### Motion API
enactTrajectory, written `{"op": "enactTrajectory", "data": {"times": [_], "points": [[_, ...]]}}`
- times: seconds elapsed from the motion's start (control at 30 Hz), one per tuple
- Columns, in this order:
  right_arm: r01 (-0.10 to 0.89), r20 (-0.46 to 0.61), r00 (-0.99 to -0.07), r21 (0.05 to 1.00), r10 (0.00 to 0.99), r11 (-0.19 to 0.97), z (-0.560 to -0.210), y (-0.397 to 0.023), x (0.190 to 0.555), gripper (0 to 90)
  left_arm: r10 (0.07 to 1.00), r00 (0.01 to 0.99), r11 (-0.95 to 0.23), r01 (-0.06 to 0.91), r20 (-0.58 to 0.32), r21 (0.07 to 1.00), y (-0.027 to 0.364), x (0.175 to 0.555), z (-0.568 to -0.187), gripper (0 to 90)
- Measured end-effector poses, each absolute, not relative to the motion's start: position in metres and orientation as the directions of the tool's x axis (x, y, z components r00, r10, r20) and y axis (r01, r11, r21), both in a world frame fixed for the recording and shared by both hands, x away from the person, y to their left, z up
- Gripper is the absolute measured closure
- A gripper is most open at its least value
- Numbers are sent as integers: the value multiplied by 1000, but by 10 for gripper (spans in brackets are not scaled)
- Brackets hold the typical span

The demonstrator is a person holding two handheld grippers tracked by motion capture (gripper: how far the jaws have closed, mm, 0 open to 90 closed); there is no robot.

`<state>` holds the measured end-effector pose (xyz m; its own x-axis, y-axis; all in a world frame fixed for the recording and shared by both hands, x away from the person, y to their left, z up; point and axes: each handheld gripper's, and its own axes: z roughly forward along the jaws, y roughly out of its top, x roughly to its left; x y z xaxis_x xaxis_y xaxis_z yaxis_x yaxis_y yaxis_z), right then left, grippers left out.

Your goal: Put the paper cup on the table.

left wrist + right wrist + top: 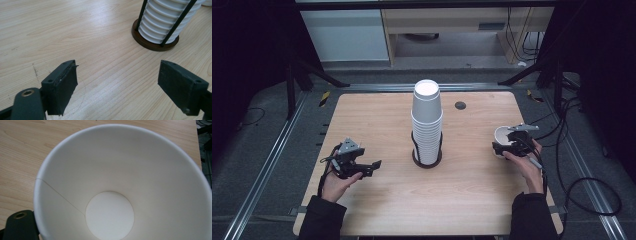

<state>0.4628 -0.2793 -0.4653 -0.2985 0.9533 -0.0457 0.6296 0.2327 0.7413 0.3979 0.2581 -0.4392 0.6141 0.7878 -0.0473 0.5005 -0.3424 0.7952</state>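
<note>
The right claw (504, 148) holds a white paper cup (502, 135) at the counter's (377, 120) right edge; the left claw (371, 167) is wide, empty, near the cup stack (427, 122).

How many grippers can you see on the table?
2. The left gripper is at the table's left side, jaws open and empty, pointing toward the stack of paper cups. The right gripper is at the right side, by a single paper cup.
</note>
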Motion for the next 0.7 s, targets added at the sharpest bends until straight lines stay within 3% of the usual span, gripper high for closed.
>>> {"op": "enactTrajectory", "data": {"times": [0.4,0.7], "points": [[640,-34,-288,736,957,219,-469,-281,463,113,788,614,-343,501,-47,795,259,398,-440,153],[656,-41,-285,721,958,225,-465,-280,459,35,790,612,-341,503,-48,794,259,397,-440,152]]}}
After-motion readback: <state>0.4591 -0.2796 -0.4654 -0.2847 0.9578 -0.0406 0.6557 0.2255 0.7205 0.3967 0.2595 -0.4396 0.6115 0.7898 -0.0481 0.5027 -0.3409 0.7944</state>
